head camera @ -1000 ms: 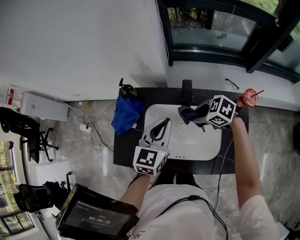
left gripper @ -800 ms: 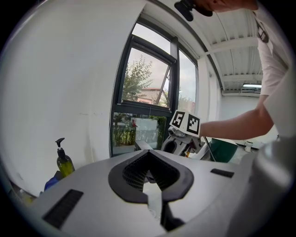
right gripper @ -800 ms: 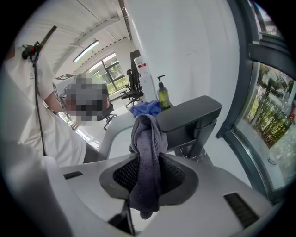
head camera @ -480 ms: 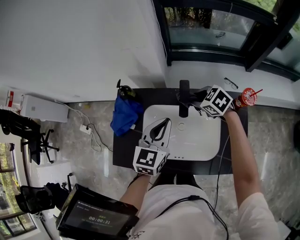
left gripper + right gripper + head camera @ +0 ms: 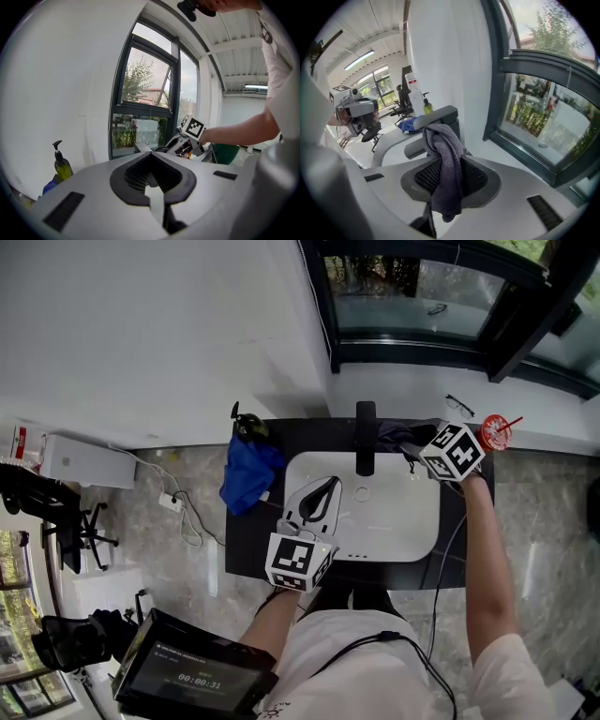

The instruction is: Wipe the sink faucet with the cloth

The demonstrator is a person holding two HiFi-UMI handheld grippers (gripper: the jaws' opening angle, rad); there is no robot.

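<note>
The black faucet stands at the back of the white sink. My right gripper is just right of the faucet, over the dark counter, and is shut on a dark grey cloth that bunches toward the faucet. In the right gripper view the cloth hangs out of my right gripper, with the faucet close behind it. My left gripper rests over the sink's left part with its jaws together and nothing in them; its own view shows my left gripper the same.
A blue cloth and a green soap bottle lie at the counter's left end. A red cup with a straw stands at the right end, glasses on the sill. A tablet sits bottom left.
My right gripper has carried the cloth from in front of the faucet, over the basin, back and to the right of the faucet. The left gripper has stayed put.
</note>
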